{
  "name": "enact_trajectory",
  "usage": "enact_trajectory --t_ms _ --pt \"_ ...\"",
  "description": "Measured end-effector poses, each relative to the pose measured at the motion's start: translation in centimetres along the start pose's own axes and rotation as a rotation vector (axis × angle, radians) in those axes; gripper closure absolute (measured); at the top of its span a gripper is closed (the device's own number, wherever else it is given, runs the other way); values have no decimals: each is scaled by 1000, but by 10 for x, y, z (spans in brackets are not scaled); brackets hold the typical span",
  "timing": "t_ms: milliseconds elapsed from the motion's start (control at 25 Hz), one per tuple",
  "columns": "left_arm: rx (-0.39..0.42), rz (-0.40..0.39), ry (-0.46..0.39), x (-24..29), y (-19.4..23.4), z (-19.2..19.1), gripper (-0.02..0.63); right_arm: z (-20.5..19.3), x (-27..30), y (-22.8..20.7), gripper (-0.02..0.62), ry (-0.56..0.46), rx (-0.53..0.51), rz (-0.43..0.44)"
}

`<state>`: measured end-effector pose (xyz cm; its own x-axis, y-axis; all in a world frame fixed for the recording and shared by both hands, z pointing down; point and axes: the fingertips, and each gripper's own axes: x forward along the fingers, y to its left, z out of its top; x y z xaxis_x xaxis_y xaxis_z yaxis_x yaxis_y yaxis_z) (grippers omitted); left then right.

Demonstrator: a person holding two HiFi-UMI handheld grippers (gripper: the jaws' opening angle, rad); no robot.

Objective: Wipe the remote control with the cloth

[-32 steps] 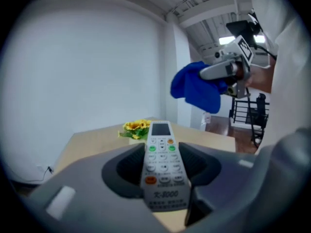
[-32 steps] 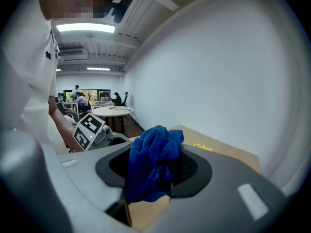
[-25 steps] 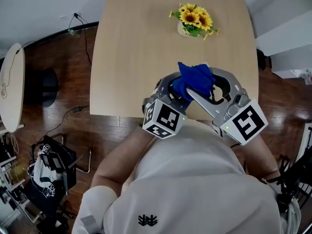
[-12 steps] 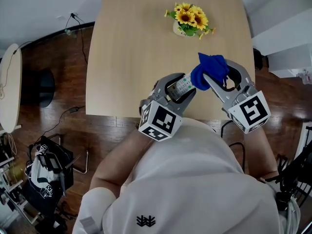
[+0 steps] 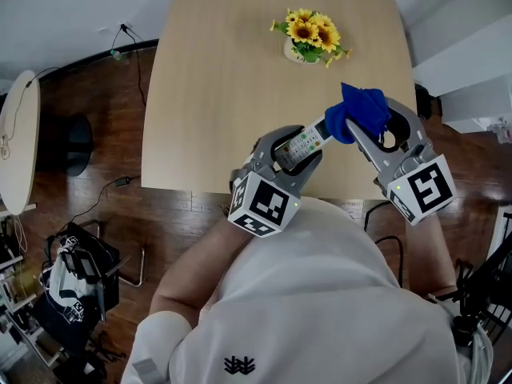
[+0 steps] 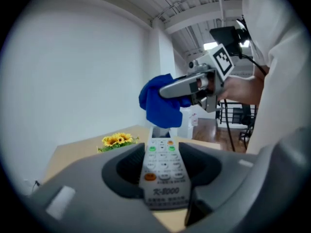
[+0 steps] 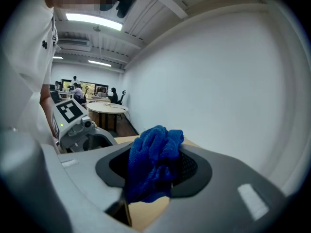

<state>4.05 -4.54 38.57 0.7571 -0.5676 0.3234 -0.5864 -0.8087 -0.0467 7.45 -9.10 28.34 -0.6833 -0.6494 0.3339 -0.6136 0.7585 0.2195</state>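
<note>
Spanning the scene, one desk [image 5: 216, 94] has two claws over its near edge and one sunflower pot [image 5: 308, 34] farther off. The right claw [image 5: 364, 122] clamps one blue cloth [image 5: 362, 109]; the left claw [image 5: 294, 150] clamps one remote control [image 5: 306, 141], cloth at its far tip.

Light wooden bench [image 5: 216, 94], viewed steeply from above, with its long sides running away from the viewer. A small cream pot of sunflowers [image 5: 310, 34] stood upright on the top, near the far end and right of the midline. In the left gripper view the same flowers sat at the bench's far side, before a white wall. The bench stood on a dark wooden floor [image 5: 88, 214], where a black cable [image 5: 120, 182] lay near its near-left corner.
</note>
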Motion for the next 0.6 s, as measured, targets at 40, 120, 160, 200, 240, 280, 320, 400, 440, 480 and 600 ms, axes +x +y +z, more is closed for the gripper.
enact_trajectory --t_ms 40,120,160,200,240,280,320,400,440,480,600 --pt "0 3 -2 0 0 1 371 7 1 11 405 -10 3 28" --pt "2 8 -5 2 -1 3 371 21 4 36 405 -27 18 86" --pt "4 9 -6 2 -2 4 371 27 5 48 405 -40 20 116" --pt "5 11 -8 2 -3 5 371 31 6 60 405 -52 18 147" --pt "5 12 -10 1 -3 5 371 35 7 73 405 -60 15 179" --pt "6 13 -12 1 -4 5 371 36 9 85 405 -63 10 211" --pt "6 15 -14 1 -4 6 371 36 11 96 405 -62 0 243" --pt "7 18 -19 2 -4 7 371 34 14 113 405 -55 -41 295" --pt "7 19 -20 1 -5 7 371 32 16 117 405 -53 -59 306" --pt "8 19 -21 1 -5 7 371 29 17 116 405 -50 -59 302" --pt "6 20 -22 -2 -6 6 371 16 19 93 405 -24 32 227"
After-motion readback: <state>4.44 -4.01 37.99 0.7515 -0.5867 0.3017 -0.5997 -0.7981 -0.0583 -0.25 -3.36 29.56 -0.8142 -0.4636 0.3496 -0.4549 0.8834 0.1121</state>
